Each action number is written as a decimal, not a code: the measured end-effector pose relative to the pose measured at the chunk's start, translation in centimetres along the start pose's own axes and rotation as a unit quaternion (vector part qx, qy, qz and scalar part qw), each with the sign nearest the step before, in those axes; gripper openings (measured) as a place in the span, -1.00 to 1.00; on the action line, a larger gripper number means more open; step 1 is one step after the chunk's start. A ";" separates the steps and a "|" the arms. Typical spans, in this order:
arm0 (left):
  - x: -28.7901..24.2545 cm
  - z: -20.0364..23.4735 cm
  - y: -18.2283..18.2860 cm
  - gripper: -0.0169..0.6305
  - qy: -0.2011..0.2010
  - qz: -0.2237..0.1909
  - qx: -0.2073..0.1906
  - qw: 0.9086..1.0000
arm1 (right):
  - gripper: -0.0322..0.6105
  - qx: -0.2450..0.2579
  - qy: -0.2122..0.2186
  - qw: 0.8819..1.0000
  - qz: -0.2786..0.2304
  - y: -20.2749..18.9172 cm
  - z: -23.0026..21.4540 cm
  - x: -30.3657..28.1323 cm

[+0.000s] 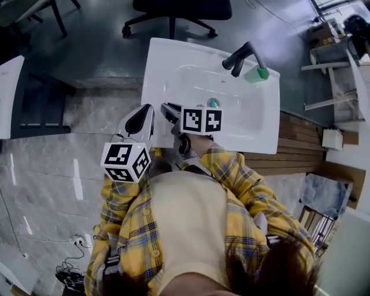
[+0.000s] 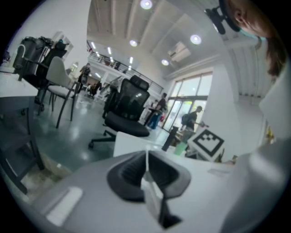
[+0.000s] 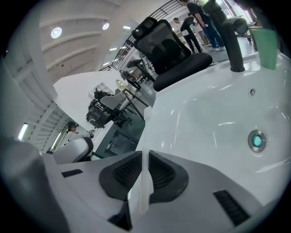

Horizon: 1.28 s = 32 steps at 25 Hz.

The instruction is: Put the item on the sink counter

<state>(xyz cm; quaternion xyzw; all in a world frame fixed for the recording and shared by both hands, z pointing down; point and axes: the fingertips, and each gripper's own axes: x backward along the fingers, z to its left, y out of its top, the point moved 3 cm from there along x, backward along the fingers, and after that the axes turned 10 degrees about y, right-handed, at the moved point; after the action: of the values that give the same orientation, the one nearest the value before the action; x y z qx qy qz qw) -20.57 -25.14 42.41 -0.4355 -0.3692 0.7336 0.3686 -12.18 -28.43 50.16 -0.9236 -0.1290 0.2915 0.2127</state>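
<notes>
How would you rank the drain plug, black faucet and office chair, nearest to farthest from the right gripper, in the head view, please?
1. Drain plug, in the sink, just ahead of the right gripper.
2. Black faucet, at the sink's far rim.
3. Office chair, on the floor beyond the sink.

A white sink [image 1: 173,63] bears a dark grey faucet [image 1: 243,56] and a green item [image 1: 257,73] at its back rim, a teal drain button [image 1: 213,103] in its bowl. Before the sink: a yellow plaid shirt [image 1: 243,185], and black-and-white square markers on the left gripper [image 2: 146,164] and right gripper [image 3: 144,168].
</notes>
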 end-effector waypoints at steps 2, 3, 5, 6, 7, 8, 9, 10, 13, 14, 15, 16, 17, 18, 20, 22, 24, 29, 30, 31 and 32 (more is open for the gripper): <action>-0.1 0.1 -0.1 -0.90 -0.001 0.001 0.001 1.000 | -0.75 -0.006 -0.005 1.000 0.000 0.0 -0.2 -0.2; -0.2 0.2 -0.1 -0.90 -0.001 0.002 0.001 1.000 | -0.75 -0.009 -0.009 1.000 0.001 0.0 -0.3 -0.2; -0.3 0.2 -0.3 -0.90 -0.003 0.004 -0.001 1.000 | -0.75 -0.011 -0.019 1.000 0.003 -0.1 -0.6 -0.4; -0.4 0.2 -0.4 -0.90 -0.004 0.005 -0.001 1.000 | -0.75 -0.010 -0.024 1.000 0.004 -0.1 -0.7 -0.5; -0.4 0.2 -0.4 -0.90 -0.005 0.005 -0.001 1.000 | -0.75 -0.010 -0.028 1.000 0.004 -0.2 -0.8 -0.6; -0.4 0.2 -0.5 -0.90 -0.006 0.004 0.000 1.000 | -0.75 -0.010 -0.032 0.999 0.005 -0.2 -0.9 -0.7; -0.4 0.2 -0.5 -0.90 -0.007 0.004 0.000 1.000 | -0.75 -0.011 -0.035 0.999 0.005 -0.2 -1.0 -0.7; -0.5 0.2 -0.5 -0.90 -0.007 0.004 -0.001 1.000 | -0.75 -0.013 -0.038 0.999 0.005 -0.2 -1.0 -0.8; -0.5 0.3 -0.5 -0.90 -0.007 0.004 0.000 1.000 | -0.75 -0.017 -0.044 0.999 0.003 -0.3 -1.1 -0.9; -0.4 0.4 -0.5 -0.90 -0.007 0.005 0.000 1.000 | -0.75 -0.017 -0.045 0.999 0.003 -0.3 -1.1 -1.0; -0.4 0.4 -0.6 -0.90 -0.007 0.006 0.000 1.000 | -0.75 -0.017 -0.045 0.999 0.002 -0.3 -1.1 -1.1; -0.4 0.4 -0.7 -0.90 -0.006 0.007 0.000 1.000 | -0.75 -0.017 -0.046 0.999 0.002 -0.4 -1.1 -1.1; -0.4 0.5 -0.7 -0.90 -0.006 0.008 0.000 1.000 | -0.75 -0.016 -0.047 0.999 0.002 -0.4 -1.1 -1.2; -0.4 0.5 -0.8 -0.90 -0.006 0.010 -0.001 1.000 | -0.75 -0.014 -0.047 0.999 0.002 -0.4 -1.1 -1.2; -0.5 0.4 -0.9 -0.90 -0.008 0.012 -0.002 1.000 | -0.75 -0.012 -0.049 0.999 0.003 -0.4 -1.1 -1.2; -0.4 0.3 -0.8 -0.90 -0.010 0.012 -0.004 1.000 | -0.75 -0.011 -0.050 0.999 0.003 -0.4 -1.0 -1.2; -0.4 0.2 -0.8 -0.90 -0.013 0.011 -0.006 1.000 | -0.75 -0.010 -0.050 0.999 0.001 -0.4 -1.0 -1.3; -0.6 0.3 -0.7 -0.90 -0.014 0.008 -0.005 1.000 | -0.75 -0.009 -0.052 0.999 -0.002 -0.3 -1.1 -1.2; -0.6 0.3 -0.7 -0.90 -0.014 0.008 -0.005 1.000 | -0.75 -0.009 -0.052 0.999 -0.003 -0.3 -1.1 -1.2; -0.6 0.3 -0.6 -0.90 -0.014 0.008 -0.005 1.000 | -0.75 -0.009 -0.051 0.999 -0.005 -0.3 -1.1 -1.1; -0.6 0.4 -0.6 -0.90 -0.014 0.008 -0.006 1.000 | -0.75 -0.010 -0.050 0.999 -0.006 -0.2 -1.0 -1.1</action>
<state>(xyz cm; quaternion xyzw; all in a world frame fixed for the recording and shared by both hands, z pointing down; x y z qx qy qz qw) -20.56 -25.47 43.27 -0.4299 -0.3751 0.7406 0.3551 -12.47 -28.96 51.54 -0.9091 -0.1480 0.3350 0.1986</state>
